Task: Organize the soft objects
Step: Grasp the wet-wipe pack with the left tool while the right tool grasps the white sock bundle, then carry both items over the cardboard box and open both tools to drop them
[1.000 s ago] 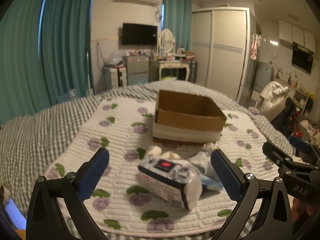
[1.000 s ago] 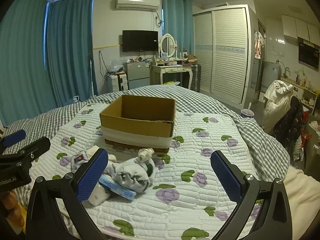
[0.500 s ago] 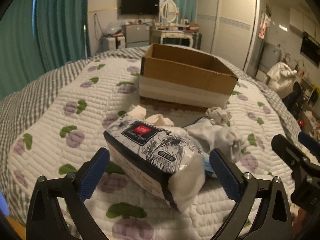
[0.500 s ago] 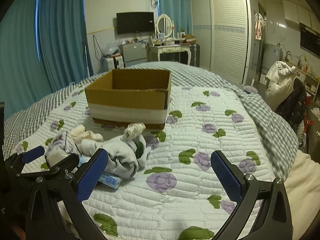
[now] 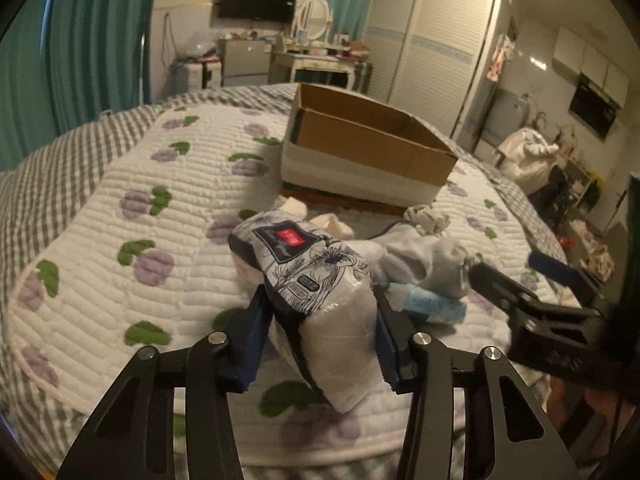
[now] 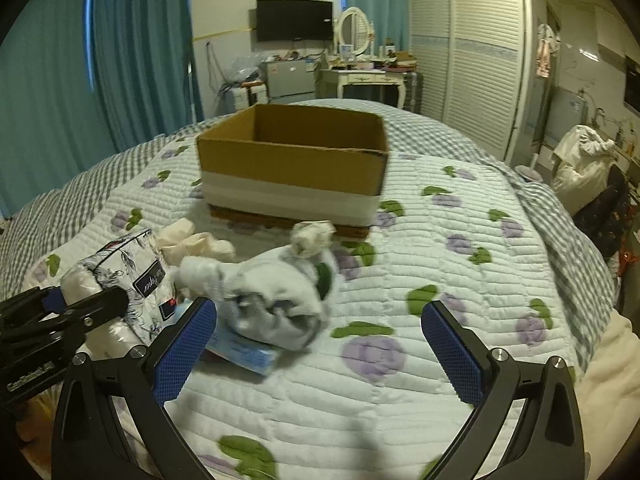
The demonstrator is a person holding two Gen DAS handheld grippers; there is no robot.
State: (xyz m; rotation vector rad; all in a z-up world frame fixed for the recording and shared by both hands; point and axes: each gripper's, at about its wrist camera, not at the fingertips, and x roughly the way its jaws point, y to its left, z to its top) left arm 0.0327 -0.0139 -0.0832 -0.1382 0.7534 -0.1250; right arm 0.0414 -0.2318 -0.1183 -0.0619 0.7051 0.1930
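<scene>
Left gripper [image 5: 322, 330] jaws hide tissue pack [image 5: 316, 280] sides.

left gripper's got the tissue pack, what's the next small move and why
Probably lift it and carry it toward the cardboard box. The left gripper is shut on the tissue pack, which still lies low over the quilt, and the box sits open just behind. The right gripper is open, holding nothing.

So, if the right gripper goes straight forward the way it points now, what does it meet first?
Probably the grey sock bundle. The right gripper is open, and the bundle lies on the quilt just ahead, left of centre between its fingers. The cardboard box stands further behind. Depth is unclear, so it might pass slightly beside it.
</scene>
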